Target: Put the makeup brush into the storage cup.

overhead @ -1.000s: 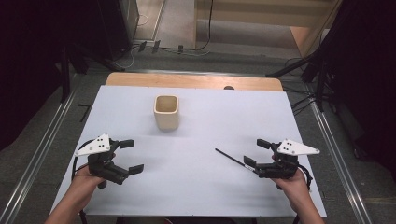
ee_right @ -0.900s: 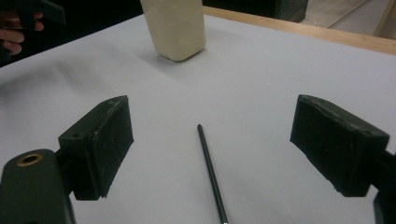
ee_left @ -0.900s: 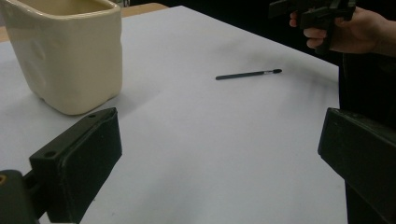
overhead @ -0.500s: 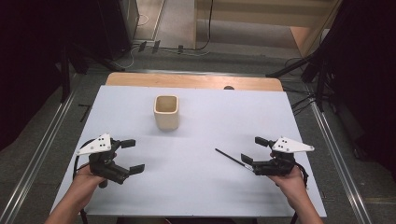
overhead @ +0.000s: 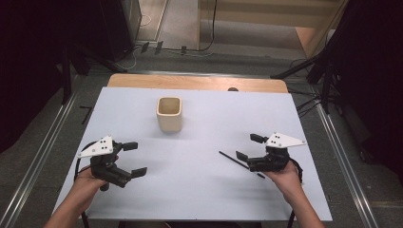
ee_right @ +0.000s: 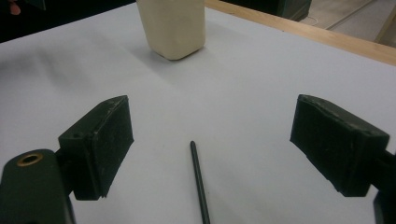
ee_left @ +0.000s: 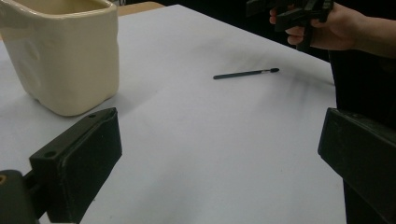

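A cream square cup (overhead: 169, 114) stands upright on the white table (overhead: 199, 190), toward the back middle. A thin black stick (overhead: 240, 164) lies flat on the table at the right. My right gripper (overhead: 250, 147) hovers over the stick's near end, jaws wide open, with the stick (ee_right: 200, 186) running up between them and the cup (ee_right: 173, 25) beyond. My left gripper (overhead: 134, 159) is open at the front left, holding nothing. In the left gripper view the cup (ee_left: 65, 51) is at the upper left and the stick (ee_left: 245, 73) lies farther off.
A wooden strip (overhead: 197, 83) borders the table's far edge. Metal rails (overhead: 40, 156) run along both sides on the floor, with cables and dark stands behind. The other hand with its gripper (ee_left: 299, 11) shows at the top of the left gripper view.
My right gripper has shifted slightly left and forward over the stick's near end. The left gripper, cup and stick have stayed put.
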